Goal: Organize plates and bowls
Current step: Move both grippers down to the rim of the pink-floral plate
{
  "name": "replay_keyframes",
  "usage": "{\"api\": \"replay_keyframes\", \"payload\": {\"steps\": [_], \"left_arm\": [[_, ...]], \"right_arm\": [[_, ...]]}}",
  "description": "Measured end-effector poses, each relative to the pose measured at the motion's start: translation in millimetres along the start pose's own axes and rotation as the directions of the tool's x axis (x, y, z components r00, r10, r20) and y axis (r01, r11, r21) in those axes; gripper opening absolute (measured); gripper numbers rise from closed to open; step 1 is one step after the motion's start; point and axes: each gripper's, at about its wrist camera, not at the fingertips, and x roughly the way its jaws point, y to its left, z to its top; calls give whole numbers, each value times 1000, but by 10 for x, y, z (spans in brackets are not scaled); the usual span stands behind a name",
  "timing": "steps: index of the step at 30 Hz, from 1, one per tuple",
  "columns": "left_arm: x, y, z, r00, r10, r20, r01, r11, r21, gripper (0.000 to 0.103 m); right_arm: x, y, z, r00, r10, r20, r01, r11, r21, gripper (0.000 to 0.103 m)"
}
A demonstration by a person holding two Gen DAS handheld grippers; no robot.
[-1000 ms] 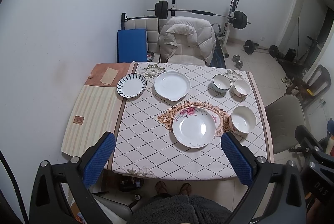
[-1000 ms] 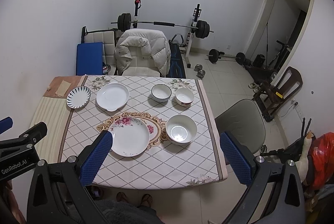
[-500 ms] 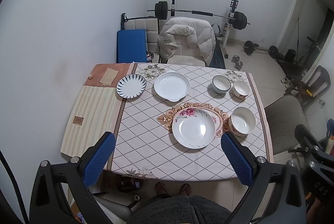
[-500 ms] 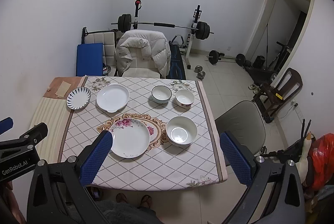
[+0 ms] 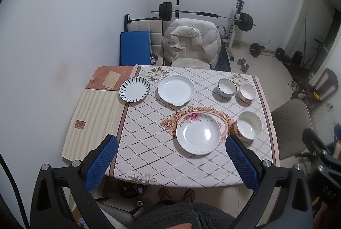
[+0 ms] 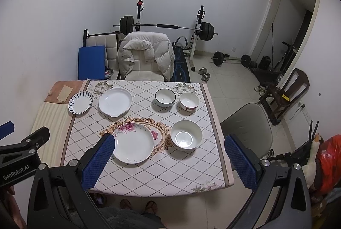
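Three plates and three bowls lie spread over the table [image 5: 149, 165]. A floral plate [image 5: 198, 134] [image 6: 133, 143] is nearest, with a large white bowl [image 5: 248, 125] [image 6: 186, 134] to its right. Farther back are a blue-striped plate [image 5: 134, 90] [image 6: 80, 102], a plain white plate [image 5: 176, 89] [image 6: 115, 100], a dark-rimmed bowl [image 5: 227, 87] [image 6: 165, 97] and a small floral bowl [image 5: 247, 93] [image 6: 189, 101]. My left gripper [image 5: 171, 156] and right gripper [image 6: 168, 153] hover high above the near table edge, both open and holding nothing.
A chair draped with a white jacket [image 5: 191, 43] stands behind the table, a grey chair [image 6: 247, 128] to its right. A barbell rack [image 6: 166, 26] and loose weights [image 6: 230, 57] fill the back of the room. A person's feet [image 5: 174, 194] show below the near edge.
Both views have drifted slightly up and back, so the table appears a little smaller and farther. The dishes have not moved and both grippers stay open.
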Motion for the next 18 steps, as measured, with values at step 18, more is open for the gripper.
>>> {"api": "replay_keyframes", "payload": {"steps": [18], "left_arm": [[2261,-125,244,961,26,-274,-11,998,57,103]], "right_arm": [[3077,73,-251,913,143,-381,-148,989,16,103]]}}
